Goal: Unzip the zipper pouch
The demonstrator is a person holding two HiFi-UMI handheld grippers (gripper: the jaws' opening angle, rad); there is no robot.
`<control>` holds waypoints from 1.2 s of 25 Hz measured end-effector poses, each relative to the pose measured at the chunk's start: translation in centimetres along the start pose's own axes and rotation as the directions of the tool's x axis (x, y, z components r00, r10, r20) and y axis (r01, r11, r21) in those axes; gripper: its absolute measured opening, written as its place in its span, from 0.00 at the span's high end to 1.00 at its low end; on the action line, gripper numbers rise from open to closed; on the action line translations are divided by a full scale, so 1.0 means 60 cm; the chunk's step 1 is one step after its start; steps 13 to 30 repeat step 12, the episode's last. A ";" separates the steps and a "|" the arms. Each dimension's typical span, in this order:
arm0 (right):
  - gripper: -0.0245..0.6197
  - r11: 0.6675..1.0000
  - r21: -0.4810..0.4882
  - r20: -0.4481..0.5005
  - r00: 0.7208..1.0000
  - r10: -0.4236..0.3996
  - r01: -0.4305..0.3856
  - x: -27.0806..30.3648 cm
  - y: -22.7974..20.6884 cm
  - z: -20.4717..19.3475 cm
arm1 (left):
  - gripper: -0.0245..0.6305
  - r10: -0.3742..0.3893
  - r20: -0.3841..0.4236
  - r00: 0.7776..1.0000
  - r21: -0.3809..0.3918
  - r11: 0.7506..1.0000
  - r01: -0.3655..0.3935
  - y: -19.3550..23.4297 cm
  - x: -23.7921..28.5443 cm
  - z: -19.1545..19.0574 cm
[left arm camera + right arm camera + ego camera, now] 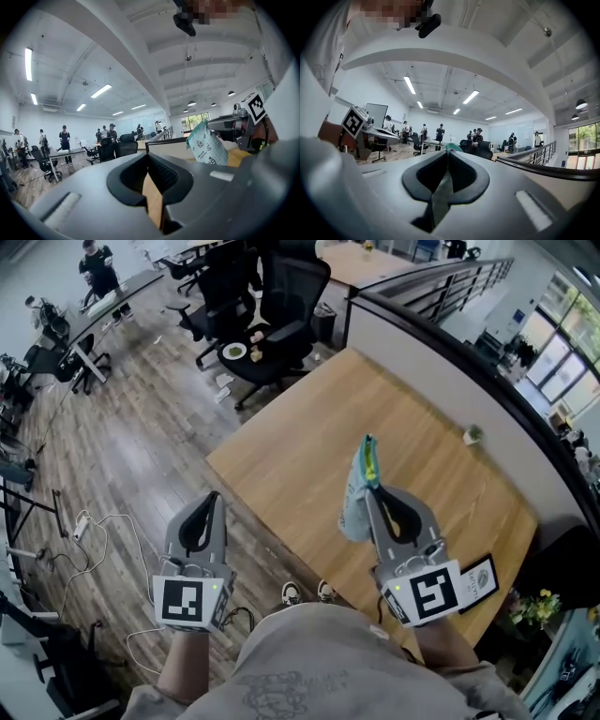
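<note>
Zipper pouch [356, 504] is up in the air over the wooden table [300, 442], a bit off centre toward 4 o'clock in the head view. It's pale with little printed pictures, with a teal and yellow-green edge along the top, and it's standing up on end, tip pointing to 12 o'clock. The right gripper [373, 491] has it pinched by its right-hand edge. In the right gripper view the jaws are pressed onto a strip of grey-green fabric, and a bit of teal pokes out past the tips. I can't make out the zipper pull in any view, so no idea how far it's open.

The left gripper [214, 499] is out at 8 o'clock, off the table edge and over the floor, well apart from the pouch. Its jaws are pressed together with nothing in them. In the left gripper view only a sliver of wood colour shows through the slit. From there the pouch [206, 146] sits at about 2 o'clock, with the right gripper clamped on it.

On the table there's a small greenish thing [473, 435] at 2 o'clock near the far edge, maybe a cup, too small to tell. A black-framed card [480, 579] lies at 4 o'clock, just beside the right gripper's marker cube.

Black office chairs [281, 315] stand at 12 o'clock beyond the table, and a white cable [103, 526] trails on the wood floor at 9 o'clock.
</note>
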State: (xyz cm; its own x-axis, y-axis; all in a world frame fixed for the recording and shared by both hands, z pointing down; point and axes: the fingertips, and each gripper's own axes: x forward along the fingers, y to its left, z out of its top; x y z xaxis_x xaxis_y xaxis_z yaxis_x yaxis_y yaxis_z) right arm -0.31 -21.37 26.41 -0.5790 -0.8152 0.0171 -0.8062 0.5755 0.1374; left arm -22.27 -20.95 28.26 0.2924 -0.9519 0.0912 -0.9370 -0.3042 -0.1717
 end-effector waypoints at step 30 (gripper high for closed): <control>0.93 0.999 -0.017 -0.003 1.000 0.028 -0.028 0.010 0.017 0.002 | 0.96 -0.006 -0.027 1.000 -0.021 1.000 0.005 0.002 0.006 -0.017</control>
